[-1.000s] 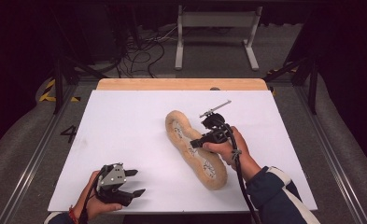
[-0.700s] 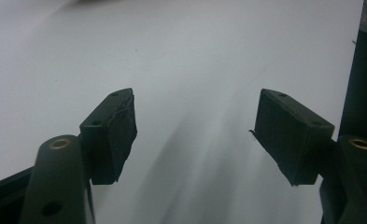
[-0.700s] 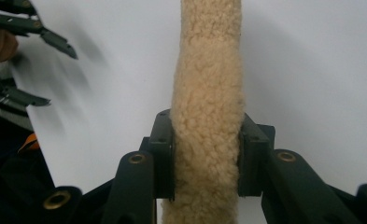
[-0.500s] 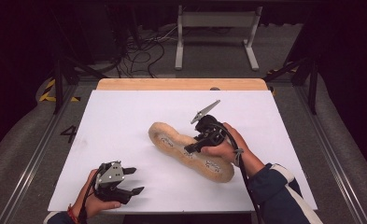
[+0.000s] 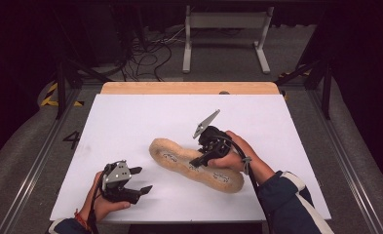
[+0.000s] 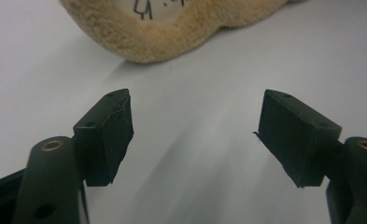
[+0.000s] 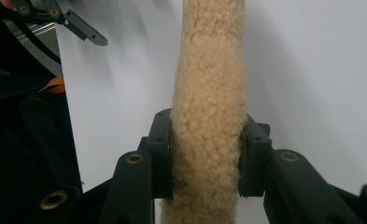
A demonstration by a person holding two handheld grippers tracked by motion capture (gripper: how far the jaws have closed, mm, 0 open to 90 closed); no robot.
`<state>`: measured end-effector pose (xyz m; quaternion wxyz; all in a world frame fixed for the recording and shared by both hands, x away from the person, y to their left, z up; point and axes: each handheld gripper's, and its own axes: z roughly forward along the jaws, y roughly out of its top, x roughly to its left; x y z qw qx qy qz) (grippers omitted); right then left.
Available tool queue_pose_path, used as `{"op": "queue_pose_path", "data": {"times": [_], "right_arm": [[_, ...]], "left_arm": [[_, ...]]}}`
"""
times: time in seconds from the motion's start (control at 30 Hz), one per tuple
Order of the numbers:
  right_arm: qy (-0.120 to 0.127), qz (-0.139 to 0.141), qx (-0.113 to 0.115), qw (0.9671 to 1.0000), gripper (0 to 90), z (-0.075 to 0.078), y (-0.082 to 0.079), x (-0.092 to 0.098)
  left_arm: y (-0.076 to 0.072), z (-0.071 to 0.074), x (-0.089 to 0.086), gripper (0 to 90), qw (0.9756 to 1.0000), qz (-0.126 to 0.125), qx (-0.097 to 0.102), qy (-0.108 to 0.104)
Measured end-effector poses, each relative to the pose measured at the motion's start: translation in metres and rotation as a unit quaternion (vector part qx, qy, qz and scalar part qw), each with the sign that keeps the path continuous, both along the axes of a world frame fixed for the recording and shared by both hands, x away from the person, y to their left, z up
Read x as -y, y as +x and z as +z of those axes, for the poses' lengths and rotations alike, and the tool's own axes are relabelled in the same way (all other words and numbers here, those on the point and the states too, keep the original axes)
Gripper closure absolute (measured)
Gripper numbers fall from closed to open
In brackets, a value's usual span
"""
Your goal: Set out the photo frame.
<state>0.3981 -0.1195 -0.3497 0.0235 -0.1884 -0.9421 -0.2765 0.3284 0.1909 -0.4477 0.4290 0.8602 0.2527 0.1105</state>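
A tan fleece insole [image 5: 172,157] lies slantwise across the near middle of the white tabletop [image 5: 130,122], with dark print on its smooth top. My right gripper [image 5: 201,160] is shut on it near the middle, pads squeezing both fleece edges [image 7: 211,70] in the right gripper view [image 7: 207,154]. My left gripper [image 5: 143,179] rests at the front left, open, its jaws just widened a little, with nothing between them. In the left gripper view [image 6: 195,130], the insole's rounded end [image 6: 172,28] lies a short way beyond the fingertips, apart from them.
A wooden board edge [image 5: 189,87] runs along the table's far side. Metal rails [image 5: 47,151] flank the table. Behind it are cables on the floor [image 5: 145,58] and a white stand [image 5: 225,19]. Bare white surface surrounds the insole.
The right gripper has swung the insole from lying lengthwise away from me to lying more crosswise, its free end now nearer the left gripper. The left hand has barely moved.
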Motion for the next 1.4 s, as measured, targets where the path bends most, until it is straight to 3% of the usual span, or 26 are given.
{"op": "queue_pose_path", "data": {"times": [0.07,0.23,0.27,0.37,0.5,0.57,0.63,0.7,0.8,0.87,0.93,0.97,1.07,1.2,1.3,1.4], "right_arm": [[0.003,0.0,0.005,1.0,62.2,-0.001,0.0,0.002],[0.017,-0.035,0.03,0.9988,51.1,-0.001,0.002,0.012],[0.018,-0.039,0.032,0.9985,50.9,-0.001,0.002,0.014],[0.045,-0.029,0.025,0.9983,52.8,-0.003,-0.002,0.022],[0.036,-0.047,0.049,0.997,44.6,-0.003,-0.007,0.024],[0.044,-0.083,0.069,0.9932,43.0,0.0,-0.012,0.031],[0.048,-0.093,0.076,0.9916,41.4,0.001,-0.013,0.034],[0.055,-0.122,0.104,0.9855,40.4,0.002,-0.022,0.045],[0.071,-0.141,0.135,0.9782,39.9,0.0,-0.04,0.061],[0.078,-0.145,0.139,0.9767,39.0,0.0,-0.044,0.064],[0.099,-0.168,0.155,0.9685,36.5,-0.006,-0.06,0.083],[0.099,-0.168,0.155,0.9685,36.5,-0.006,-0.06,0.083],[0.115,-0.191,0.158,0.9619,35.9,-0.015,-0.071,0.1],[0.134,-0.222,0.147,0.9546,36.3,-0.03,-0.082,0.12],[0.127,-0.233,0.146,0.9531,38.8,-0.041,-0.09,0.127],[0.141,-0.246,0.12,0.9515,44.6,-0.053,-0.095,0.134]], "left_arm": [[0.008,0.002,0.002,25.3,1.0,0.003,0.001,-0.005],[0.028,0.005,0.007,18.1,0.9998,0.01,0.009,-0.015],[0.033,0.005,0.009,17.2,0.9996,0.01,0.007,-0.026],[0.044,0.005,0.013,16.2,0.9995,0.012,0.005,-0.027],[0.057,0.003,0.023,15.5,0.9996,0.012,0.0,-0.024],[0.061,0.003,0.026,15.5,0.9997,0.01,-0.001,-0.024],[0.063,0.003,0.029,15.6,0.9998,0.01,0.001,-0.02],[0.066,0.003,0.032,16.5,0.9997,0.01,-0.002,-0.023],[0.07,0.004,0.034,18.4,0.9996,0.014,0.002,-0.025],[0.071,0.003,0.035,19.7,0.9995,0.015,0.001,-0.029],[0.072,0.004,0.035,21.1,0.9994,0.014,0.005,-0.032],[0.072,0.004,0.035,21.1,0.9994,0.015,0.006,-0.032],[0.072,0.004,0.034,25.2,0.9992,0.021,0.005,-0.034],[0.074,0.004,0.032,32.8,0.999,0.018,0.006,-0.041],[0.075,0.003,0.03,37.0,0.9988,0.018,0.006,-0.045],[0.077,0.002,0.027,45.4,0.9984,0.022,0.004,-0.052]]}}
